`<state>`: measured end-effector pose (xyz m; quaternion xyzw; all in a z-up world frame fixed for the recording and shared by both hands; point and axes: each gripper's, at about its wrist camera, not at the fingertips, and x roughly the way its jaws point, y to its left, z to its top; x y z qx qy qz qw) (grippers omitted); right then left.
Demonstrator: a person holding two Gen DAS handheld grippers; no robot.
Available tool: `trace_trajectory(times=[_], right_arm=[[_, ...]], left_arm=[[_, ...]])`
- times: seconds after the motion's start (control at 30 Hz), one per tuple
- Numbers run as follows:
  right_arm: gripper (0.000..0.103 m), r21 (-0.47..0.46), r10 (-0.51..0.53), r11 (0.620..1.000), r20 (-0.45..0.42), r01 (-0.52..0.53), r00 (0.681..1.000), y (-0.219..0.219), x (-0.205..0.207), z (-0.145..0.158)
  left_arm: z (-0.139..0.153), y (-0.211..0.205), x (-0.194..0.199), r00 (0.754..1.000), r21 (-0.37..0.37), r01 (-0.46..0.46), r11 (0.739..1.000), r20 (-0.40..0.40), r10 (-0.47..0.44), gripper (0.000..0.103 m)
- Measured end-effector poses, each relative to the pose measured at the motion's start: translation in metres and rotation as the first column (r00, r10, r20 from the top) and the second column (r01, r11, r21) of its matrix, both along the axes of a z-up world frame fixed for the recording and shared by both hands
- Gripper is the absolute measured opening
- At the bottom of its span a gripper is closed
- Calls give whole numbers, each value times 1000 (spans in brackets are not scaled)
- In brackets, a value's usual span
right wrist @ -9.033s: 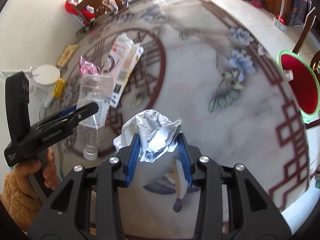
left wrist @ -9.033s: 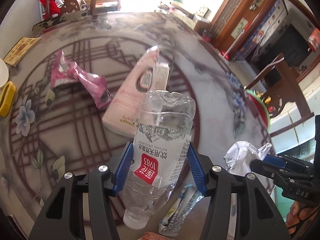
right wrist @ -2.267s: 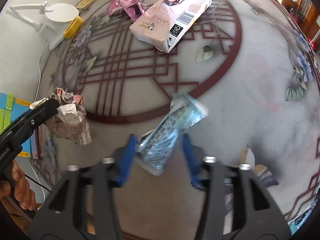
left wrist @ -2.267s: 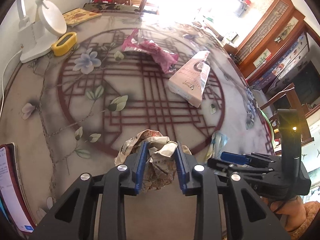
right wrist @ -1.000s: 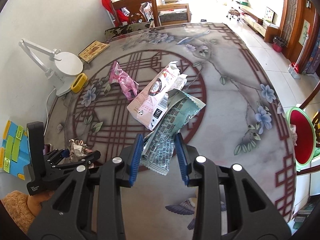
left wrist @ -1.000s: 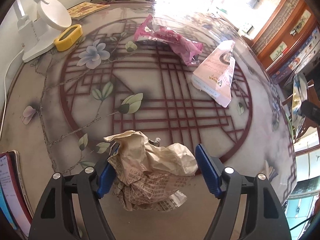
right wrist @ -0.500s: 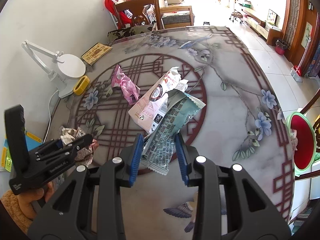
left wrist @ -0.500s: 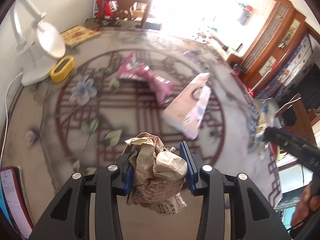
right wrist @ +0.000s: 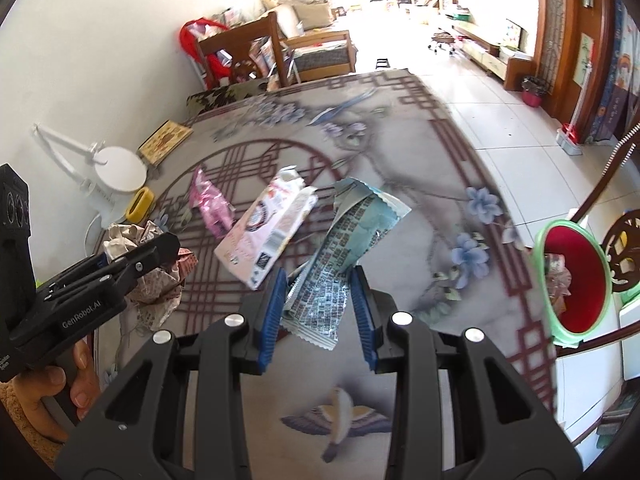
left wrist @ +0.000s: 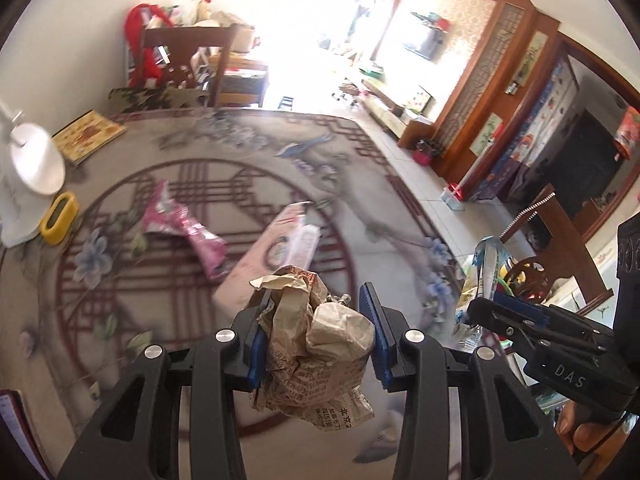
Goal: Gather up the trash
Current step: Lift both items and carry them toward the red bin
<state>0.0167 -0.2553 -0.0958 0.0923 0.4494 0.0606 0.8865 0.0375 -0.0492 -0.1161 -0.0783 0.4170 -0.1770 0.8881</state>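
My left gripper (left wrist: 318,330) is shut on a crumpled brown paper ball (left wrist: 320,344), held up above the patterned table (left wrist: 120,320). My right gripper (right wrist: 318,312) is shut on a blue-and-silver snack wrapper (right wrist: 340,264), also lifted off the table. In the right wrist view the left gripper (right wrist: 132,258) shows at the left with the paper ball (right wrist: 160,276) in it. A pink tissue pack (right wrist: 264,236) and a pink wrapper (right wrist: 212,204) lie on the table. A green bin with a red liner (right wrist: 576,280) stands beyond the table's right edge.
A white desk lamp (right wrist: 108,172), a yellow ring-shaped holder (right wrist: 140,202) and a book (right wrist: 166,140) sit at the table's far left. Wooden chairs (right wrist: 256,52) stand behind the table and at the right (left wrist: 560,248). A person's hand (right wrist: 60,392) holds the left gripper.
The left gripper has shut on the paper ball and lifted it off the table, moving right. The right gripper with the wrapper has shifted toward the bin side.
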Motion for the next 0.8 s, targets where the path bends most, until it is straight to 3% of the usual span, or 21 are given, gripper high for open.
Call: trace_trajectory(times=[0.8], right_arm=[[33,45,-138,990,48,136,989,-163,-17,11]], left_arm=[[17,-155,3,995,46,89,995,30,-90,39]])
